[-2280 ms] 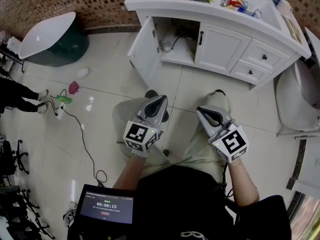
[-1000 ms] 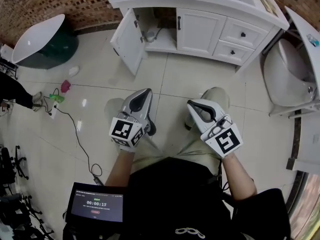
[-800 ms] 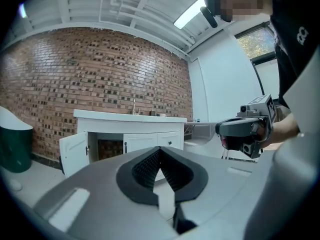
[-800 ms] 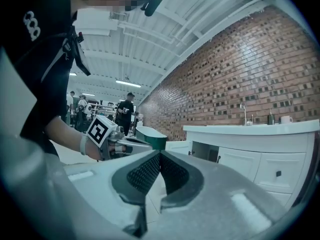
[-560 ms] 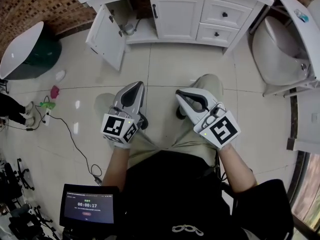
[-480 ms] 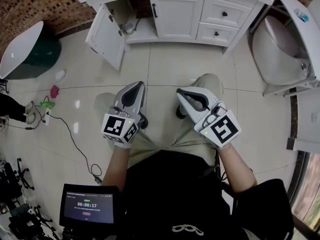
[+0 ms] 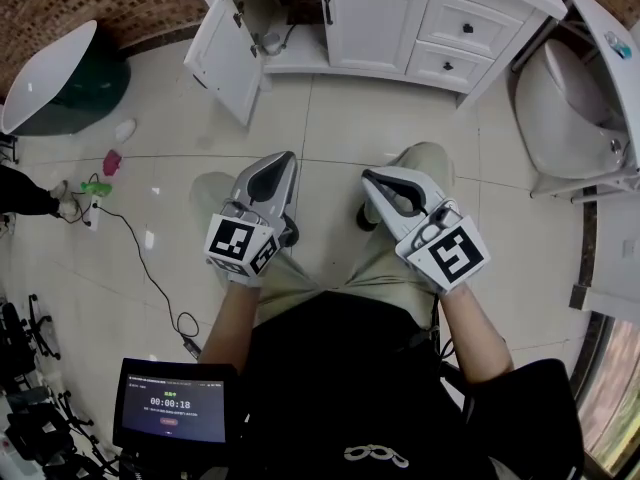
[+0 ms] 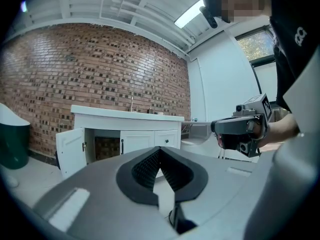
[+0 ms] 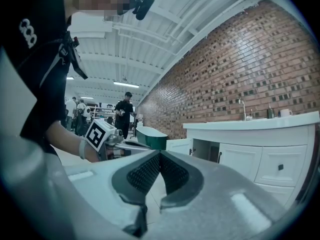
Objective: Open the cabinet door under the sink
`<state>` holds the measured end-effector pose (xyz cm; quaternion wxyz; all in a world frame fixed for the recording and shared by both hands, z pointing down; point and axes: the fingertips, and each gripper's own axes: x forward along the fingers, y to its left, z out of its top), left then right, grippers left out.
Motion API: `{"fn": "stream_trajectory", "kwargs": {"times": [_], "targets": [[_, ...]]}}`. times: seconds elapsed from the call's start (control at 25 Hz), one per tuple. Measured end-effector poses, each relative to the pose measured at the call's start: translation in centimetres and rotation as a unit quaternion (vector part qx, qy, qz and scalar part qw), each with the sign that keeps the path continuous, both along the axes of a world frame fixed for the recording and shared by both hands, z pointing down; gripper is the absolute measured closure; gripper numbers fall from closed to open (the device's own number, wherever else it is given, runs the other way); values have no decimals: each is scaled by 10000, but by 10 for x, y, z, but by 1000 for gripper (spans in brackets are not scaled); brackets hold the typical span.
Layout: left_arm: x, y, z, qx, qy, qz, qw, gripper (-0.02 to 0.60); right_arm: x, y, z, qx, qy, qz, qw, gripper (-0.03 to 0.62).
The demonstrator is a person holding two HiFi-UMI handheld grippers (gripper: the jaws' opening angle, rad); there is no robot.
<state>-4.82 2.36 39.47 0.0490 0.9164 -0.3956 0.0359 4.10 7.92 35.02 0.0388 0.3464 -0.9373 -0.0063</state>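
Head view. The white panelled cabinet door stands swung open at 11 o'clock, hinged at the left end of the white wooden vanity cabinet, whose top is cut off by the upper edge. The opened compartment is dim, and only a grey pipe can be made out inside. The left gripper and right gripper hover side by side at centre above the person's knees, well apart from the door. Each pair of jaws is clenched tip to tip on nothing. Bare pale tiled floor lies between them and the cabinet. A black cable trails at 9 o'clock.
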Motion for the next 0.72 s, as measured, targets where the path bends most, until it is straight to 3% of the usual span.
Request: {"fn": "stream_trajectory", "kwargs": {"times": [0.72], "targets": [[-5,2,0,-47,112,-19,9999,566,-4,-2,4,-4,39,-27,10000,603]]}}
